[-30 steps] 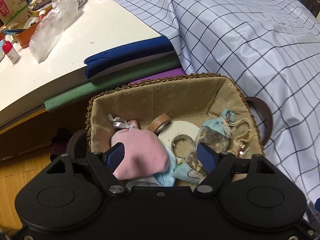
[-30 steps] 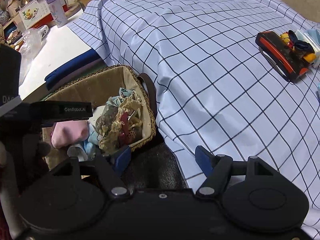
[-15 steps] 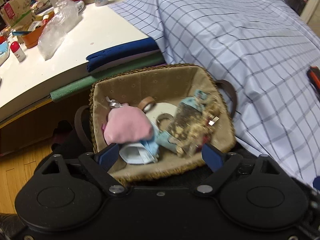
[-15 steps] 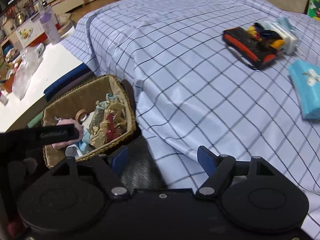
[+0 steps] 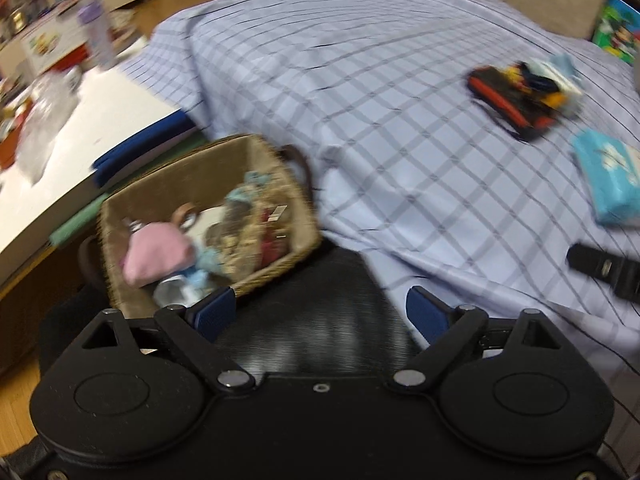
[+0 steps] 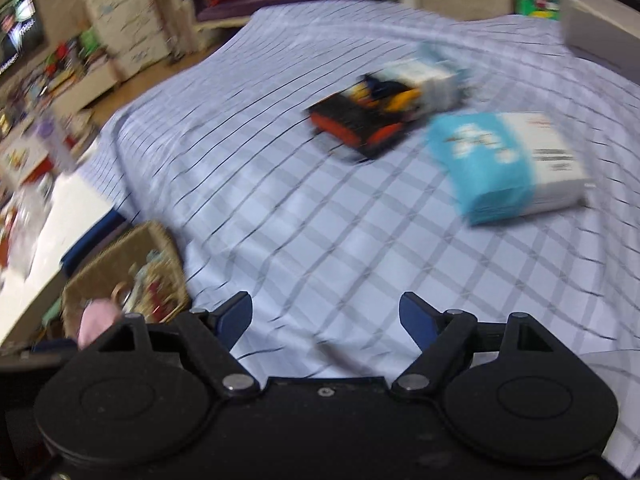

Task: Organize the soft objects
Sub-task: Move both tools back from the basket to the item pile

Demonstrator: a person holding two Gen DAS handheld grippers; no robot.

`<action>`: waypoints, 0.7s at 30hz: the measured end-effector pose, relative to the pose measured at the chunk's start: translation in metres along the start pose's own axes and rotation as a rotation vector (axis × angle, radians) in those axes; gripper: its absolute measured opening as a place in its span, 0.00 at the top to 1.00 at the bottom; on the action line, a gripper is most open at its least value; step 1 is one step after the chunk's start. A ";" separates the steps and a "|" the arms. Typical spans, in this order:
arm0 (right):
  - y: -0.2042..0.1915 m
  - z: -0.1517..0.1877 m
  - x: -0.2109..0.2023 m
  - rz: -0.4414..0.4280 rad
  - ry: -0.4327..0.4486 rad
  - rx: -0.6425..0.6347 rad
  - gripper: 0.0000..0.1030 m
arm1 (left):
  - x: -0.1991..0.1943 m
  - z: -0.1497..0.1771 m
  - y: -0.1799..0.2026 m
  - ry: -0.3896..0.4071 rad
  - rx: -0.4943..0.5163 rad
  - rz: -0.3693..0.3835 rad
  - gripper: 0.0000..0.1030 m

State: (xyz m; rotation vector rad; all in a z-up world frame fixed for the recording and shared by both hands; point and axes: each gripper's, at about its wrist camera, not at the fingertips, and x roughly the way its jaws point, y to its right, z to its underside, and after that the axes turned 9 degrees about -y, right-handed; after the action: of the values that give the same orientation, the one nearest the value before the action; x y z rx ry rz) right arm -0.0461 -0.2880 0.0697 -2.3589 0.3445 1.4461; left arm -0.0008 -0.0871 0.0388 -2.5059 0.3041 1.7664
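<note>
I have left gripper (image 5: 316, 312) and right gripper (image 6: 326, 316) just opening, empty | basket (image 5: 276, 276) filled | I face the bed's blue packet (image 6: 492, 164), likely next.

A bed under a blue checked sheet (image 6: 320, 208) fills the room, with a white tabletop (image 5: 80, 132), wooden floor (image 6: 132, 84) and white drawers (image 6: 120, 20) beyond.

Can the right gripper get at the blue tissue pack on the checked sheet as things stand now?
Probably yes. The right gripper is open and empty, and only bare checked sheet lies between it and the blue tissue pack.
</note>
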 end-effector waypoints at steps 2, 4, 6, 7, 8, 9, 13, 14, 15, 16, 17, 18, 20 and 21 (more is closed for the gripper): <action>0.023 -0.005 -0.008 0.018 0.026 0.046 0.22 | -0.002 0.001 0.015 0.003 0.041 0.012 0.13; 0.046 -0.009 -0.015 0.045 0.055 0.090 0.21 | -0.004 0.001 0.031 0.004 0.081 0.016 0.13; 0.069 -0.014 -0.021 0.074 0.081 0.132 0.20 | -0.004 0.000 0.044 0.007 0.116 0.015 0.13; 0.080 -0.016 -0.023 0.089 0.093 0.154 0.20 | -0.004 0.000 0.050 0.009 0.132 0.017 0.13; 0.092 -0.019 -0.025 0.104 0.104 0.179 0.19 | -0.004 -0.002 0.055 0.008 0.146 0.020 0.13; 0.102 -0.022 -0.026 0.118 0.112 0.205 0.19 | -0.003 -0.003 0.060 0.006 0.160 0.024 0.13; 0.144 -0.033 -0.030 0.152 0.140 0.307 0.18 | 0.000 -0.011 0.078 0.002 0.198 0.036 0.13; 0.152 -0.036 -0.030 0.157 0.146 0.327 0.17 | 0.001 -0.013 0.082 0.004 0.208 0.034 0.13; 0.160 -0.040 -0.030 0.160 0.153 0.347 0.17 | 0.002 -0.015 0.086 0.006 0.215 0.030 0.13; 0.167 -0.043 -0.029 0.161 0.159 0.367 0.14 | 0.003 -0.018 0.089 0.008 0.221 0.026 0.13; 0.175 -0.047 -0.029 0.160 0.166 0.385 0.11 | 0.004 -0.021 0.093 0.009 0.225 0.024 0.13; 0.180 -0.052 -0.028 0.158 0.171 0.400 0.10 | 0.007 -0.025 0.096 0.009 0.227 0.025 0.13; 0.186 -0.062 -0.026 0.157 0.179 0.414 0.08 | 0.011 -0.033 0.102 0.005 0.227 0.037 0.13; 0.188 -0.068 -0.025 0.160 0.183 0.417 0.07 | 0.013 -0.038 0.105 -0.001 0.225 0.045 0.13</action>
State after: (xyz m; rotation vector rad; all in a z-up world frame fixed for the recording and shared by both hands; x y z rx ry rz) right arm -0.0744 -0.4864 0.0885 -2.1570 0.8147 1.0902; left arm 0.0178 -0.1979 0.0457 -2.3588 0.5307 1.6447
